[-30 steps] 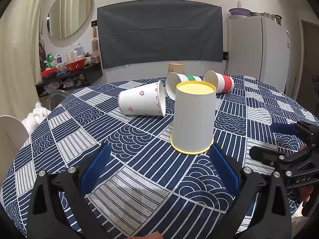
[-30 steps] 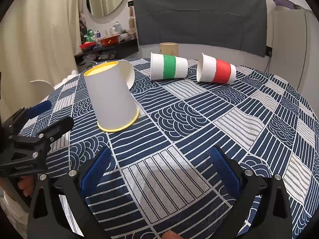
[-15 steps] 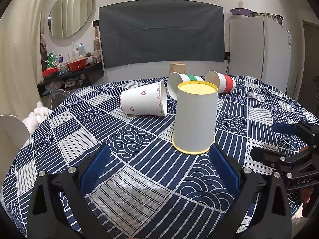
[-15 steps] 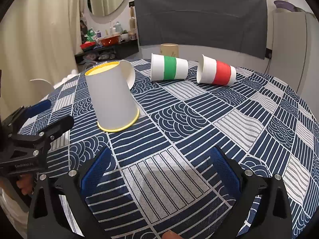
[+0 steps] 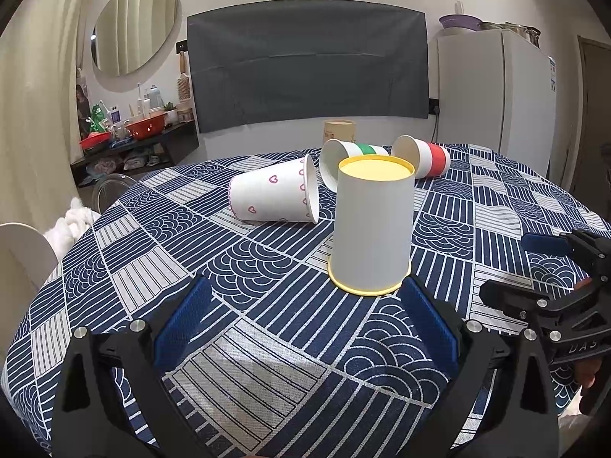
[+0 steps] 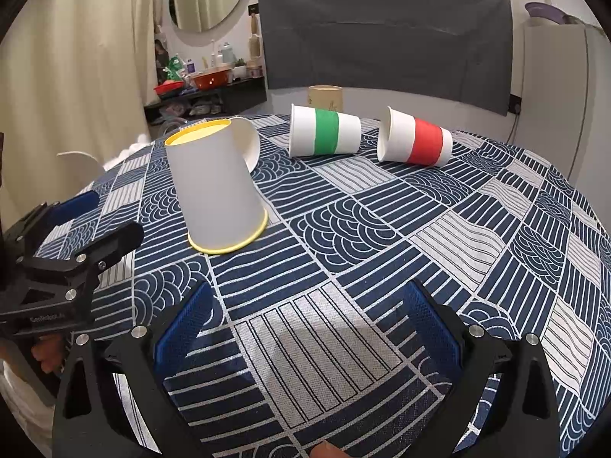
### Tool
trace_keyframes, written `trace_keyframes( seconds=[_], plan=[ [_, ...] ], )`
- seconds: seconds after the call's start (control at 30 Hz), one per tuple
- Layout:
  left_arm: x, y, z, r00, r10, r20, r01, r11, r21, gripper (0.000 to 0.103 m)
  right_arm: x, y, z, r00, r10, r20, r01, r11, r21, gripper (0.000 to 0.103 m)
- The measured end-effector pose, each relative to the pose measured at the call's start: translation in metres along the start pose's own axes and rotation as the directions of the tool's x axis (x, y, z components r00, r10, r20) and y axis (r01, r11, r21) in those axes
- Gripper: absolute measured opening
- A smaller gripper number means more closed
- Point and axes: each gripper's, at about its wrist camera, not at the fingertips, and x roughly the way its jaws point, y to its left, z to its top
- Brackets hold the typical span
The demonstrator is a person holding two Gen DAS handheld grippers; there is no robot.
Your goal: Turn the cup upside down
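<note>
A white paper cup with yellow rims (image 5: 372, 229) stands upside down on the patterned table; it also shows in the right wrist view (image 6: 217, 191). My left gripper (image 5: 305, 320) is open and empty, just short of the cup, its right pad near the cup's base. My right gripper (image 6: 305, 328) is open and empty over bare cloth, to the right of the cup. Each gripper shows in the other's view: the right one (image 5: 534, 267), the left one (image 6: 95, 221).
Three cups lie on their sides behind: a heart-print one (image 5: 275, 194), a green-striped one (image 6: 324, 135) and a red-striped one (image 6: 416, 141). A beige canister (image 6: 325, 98) stands at the far edge. The blue-and-white tablecloth (image 6: 362, 229) covers the round table.
The left gripper has drawn back slightly from the upside-down cup. The right gripper and the cups have barely moved.
</note>
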Motion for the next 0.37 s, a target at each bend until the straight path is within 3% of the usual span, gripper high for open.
trace_keyframes(
  seconds=[0.37],
  plan=[
    [-0.0021,-0.003,0.0,1.0,0.005,0.013,-0.006,1.0,0.015,0.097,0.0008,0.0001,-0.0007,1.0,-0.006,0.002,0.006,1.0,0.002,0.095]
  ],
)
